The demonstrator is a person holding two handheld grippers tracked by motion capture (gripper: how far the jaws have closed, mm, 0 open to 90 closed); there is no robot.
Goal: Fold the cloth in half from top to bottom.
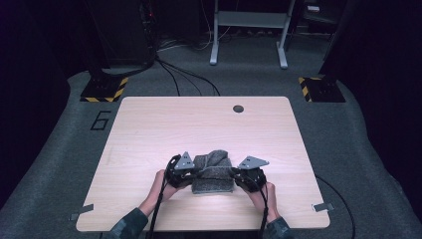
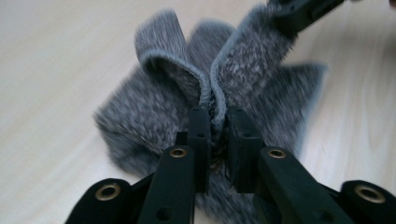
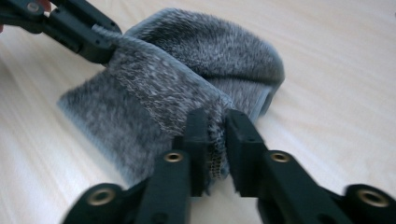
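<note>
We found a grey towel (image 1: 213,173) lying on the near middle of the wooden table (image 1: 149,129), between the two grippers and well inside the table's edges. Its long axis ran roughly left to right across the table, from one gripper to the other, with a raised fold bulging toward the far side.

We noted the left gripper (image 1: 183,172) at the towel's left end. In the left gripper view its jaws were clamped on a hemmed edge of the towel (image 2: 224,79), with the cloth standing up in folds above them. The right gripper (image 1: 247,175) sat at the towel's right end; in the right gripper view its jaws were pinched on a bunched edge of the towel (image 3: 187,79), and the other gripper held the far corner.

We recorded a dark round hole (image 1: 238,108) near the table's far edge, well apart from the towel. Nothing lay between the grippers and the cloth.
</note>
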